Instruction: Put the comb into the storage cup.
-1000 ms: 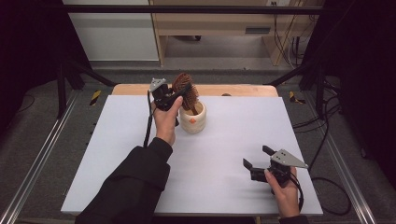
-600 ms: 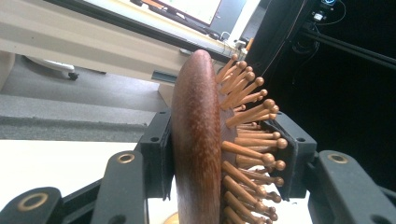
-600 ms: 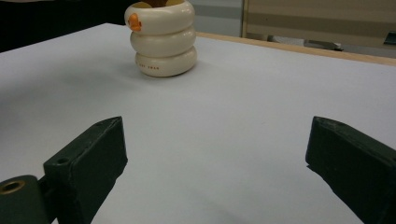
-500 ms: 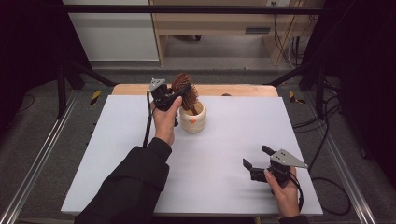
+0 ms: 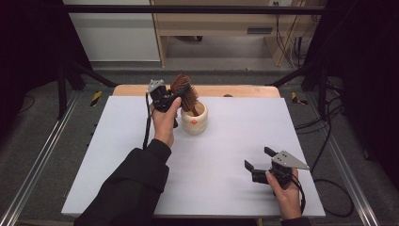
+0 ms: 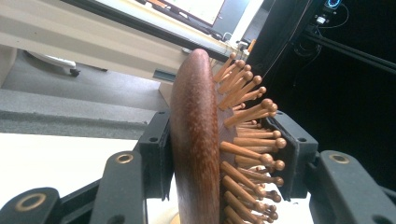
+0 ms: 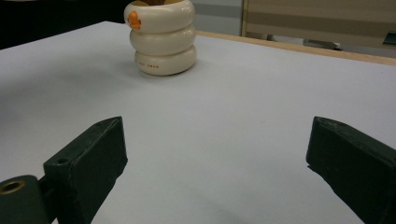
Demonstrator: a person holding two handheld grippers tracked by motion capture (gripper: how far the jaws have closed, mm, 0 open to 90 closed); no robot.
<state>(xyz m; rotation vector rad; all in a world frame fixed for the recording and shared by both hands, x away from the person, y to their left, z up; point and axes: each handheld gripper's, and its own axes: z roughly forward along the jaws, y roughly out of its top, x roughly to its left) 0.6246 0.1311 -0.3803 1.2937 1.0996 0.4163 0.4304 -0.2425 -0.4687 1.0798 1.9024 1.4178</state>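
The left gripper (image 5: 181, 94) pinches the stiff, light, reddish-brown wooden paddle hairbrush (image 6: 198, 140) across its head above the cream ribbed ceramic holder (image 5: 194, 118) near the desk's (image 5: 226, 155) far edge, whilst the right gripper's (image 5: 258, 160) fingers stand spread.

Glossy wooden hairbrush (image 6: 194, 140); matt table (image 5: 226, 155)

A white table (image 5: 226, 155) is bordered along its far edge by a bare wooden strip (image 5: 235, 90). Beyond that edge, a light wooden bench (image 5: 221, 23) and a white cabinet (image 5: 113, 35) are seen on grey floor (image 5: 42, 141). Black cables (image 5: 329, 136) are strewn past the right edge.
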